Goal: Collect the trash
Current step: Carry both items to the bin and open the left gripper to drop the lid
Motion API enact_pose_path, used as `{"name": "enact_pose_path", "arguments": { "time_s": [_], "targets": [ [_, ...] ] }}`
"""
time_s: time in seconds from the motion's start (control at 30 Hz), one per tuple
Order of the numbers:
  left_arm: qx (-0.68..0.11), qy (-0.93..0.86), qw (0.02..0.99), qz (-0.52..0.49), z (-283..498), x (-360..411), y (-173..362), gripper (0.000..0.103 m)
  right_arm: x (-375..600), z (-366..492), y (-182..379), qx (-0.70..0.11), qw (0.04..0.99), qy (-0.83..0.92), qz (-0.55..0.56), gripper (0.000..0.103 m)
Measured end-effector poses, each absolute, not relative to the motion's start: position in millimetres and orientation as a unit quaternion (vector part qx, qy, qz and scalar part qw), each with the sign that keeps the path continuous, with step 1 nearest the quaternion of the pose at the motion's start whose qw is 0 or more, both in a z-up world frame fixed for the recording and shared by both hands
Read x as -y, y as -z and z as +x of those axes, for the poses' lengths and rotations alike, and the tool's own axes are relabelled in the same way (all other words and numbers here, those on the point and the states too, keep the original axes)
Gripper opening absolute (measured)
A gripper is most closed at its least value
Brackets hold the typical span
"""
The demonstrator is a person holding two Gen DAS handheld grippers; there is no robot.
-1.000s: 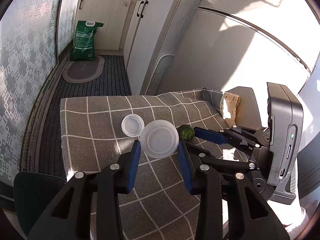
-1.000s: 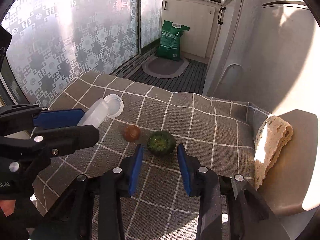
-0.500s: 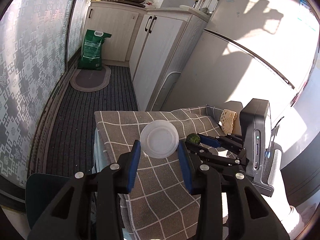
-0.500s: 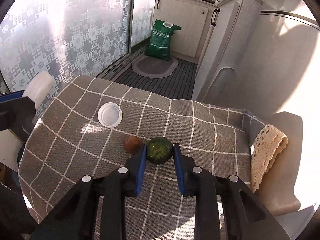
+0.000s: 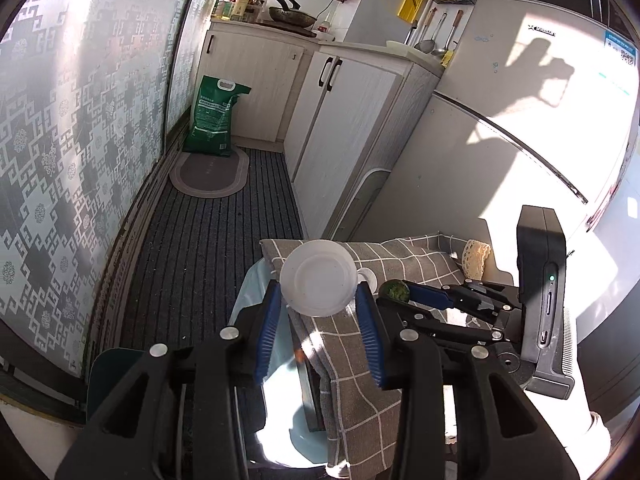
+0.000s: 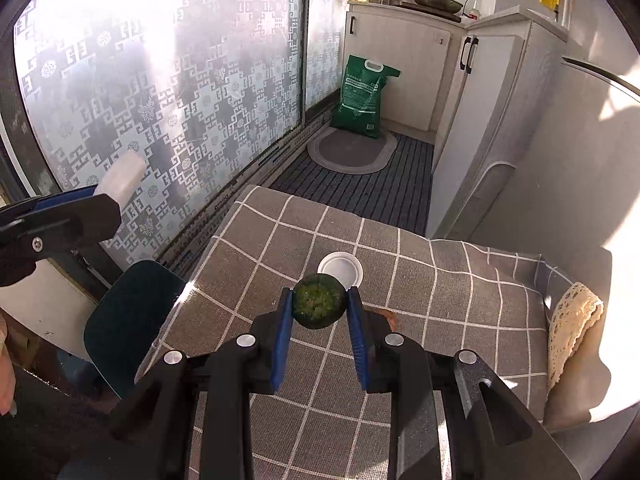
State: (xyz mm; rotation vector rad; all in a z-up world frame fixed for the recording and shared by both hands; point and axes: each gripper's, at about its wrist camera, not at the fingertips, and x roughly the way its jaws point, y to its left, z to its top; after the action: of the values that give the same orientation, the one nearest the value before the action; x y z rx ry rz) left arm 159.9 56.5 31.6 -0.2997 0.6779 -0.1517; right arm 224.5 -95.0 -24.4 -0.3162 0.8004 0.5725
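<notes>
Since a second ago: both grippers have lifted their loads off the worktop; the right fingers have just been closing, with the green fruit between them.
Left gripper [image 5: 320,312]: fingers clamped on the white plastic cup [image 5: 318,282], its round base facing the camera, held clear of the cloth.
Right gripper [image 6: 319,316]: blue fingers [image 6: 282,332] pressed on both sides of the green fruit [image 6: 319,306], cut face toward the camera.
Just beyond the right fingers: white lid [image 6: 340,270] lying flat on the checked cloth [image 6: 440,300].
Just beside the right-hand finger, lower: small brown fruit [image 6: 388,316], mostly hidden behind that finger.
Below the left fingers: edge of the cloth-covered worktop [image 5: 400,256], cloth hanging over it.
Far right of the right fingers: cream lace cloth [image 6: 572,320] draped over the worktop's end.
Left of the right fingers, well apart: dark teal chair seat [image 6: 128,320] beside the worktop.
Farther out: green sack [image 6: 364,96] standing against pale cabinets [image 6: 400,64], grey oval mat [image 6: 352,150] on the striped floor in front of it.
</notes>
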Motion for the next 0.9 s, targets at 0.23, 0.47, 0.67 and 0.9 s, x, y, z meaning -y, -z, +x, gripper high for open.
{"name": "enact_pose_path", "arguments": {
  "time_s": [0.23, 0.47, 0.67, 0.9],
  "targets": [
    [-0.330, 0.048, 0.933, -0.138, 146, -87, -29, 0.041, 68, 215, 14, -0.378, 0.864, -0.305, -0.133, 0.027],
    [-0.341, 0.026, 0.930, -0.132, 132, -115, -16, 0.041, 42, 206, 10, -0.373, 0.860, -0.322, -0.134, 0.027],
    [-0.362, 0.017, 0.923, -0.131, 122, -133, 1, 0.041, 22, 198, 4, -0.367, 0.856, -0.337, -0.134, 0.027],
    [-0.386, 0.011, 0.914, -0.123, 112, -147, 26, 0.041, -6, 183, -1, -0.362, 0.849, -0.361, -0.134, 0.027]
  ]
}}
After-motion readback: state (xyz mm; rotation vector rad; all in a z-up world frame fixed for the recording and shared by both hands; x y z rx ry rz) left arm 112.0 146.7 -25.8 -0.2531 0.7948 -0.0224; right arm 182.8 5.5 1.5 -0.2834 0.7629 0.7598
